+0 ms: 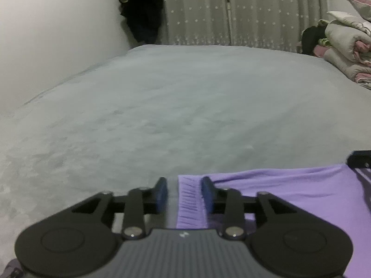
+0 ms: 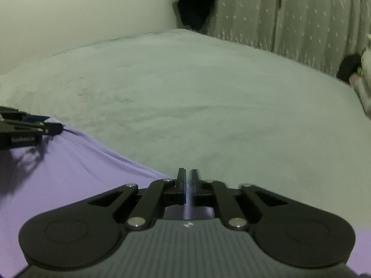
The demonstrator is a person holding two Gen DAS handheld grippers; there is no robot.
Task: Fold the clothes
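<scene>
A purple garment (image 1: 289, 192) lies spread on the near part of a grey bed (image 1: 174, 104). In the left wrist view its ribbed hem runs up between the blue pads (image 1: 162, 192) of my left gripper (image 1: 184, 183), whose jaws stand apart with bare bed showing beside the hem. In the right wrist view the purple garment (image 2: 69, 173) fills the lower left. My right gripper (image 2: 187, 173) sits at its edge, fingers nearly together with a thin strip of purple cloth pinched between them. The left gripper (image 2: 30, 125) shows at the left edge, resting on the cloth.
A pile of folded grey and pink quilts (image 1: 345, 46) sits at the bed's far right. Dark clothes (image 1: 141, 11) hang in the far corner beside a star-patterned curtain (image 1: 255, 11). A pale wall (image 1: 58, 34) borders the bed on the left.
</scene>
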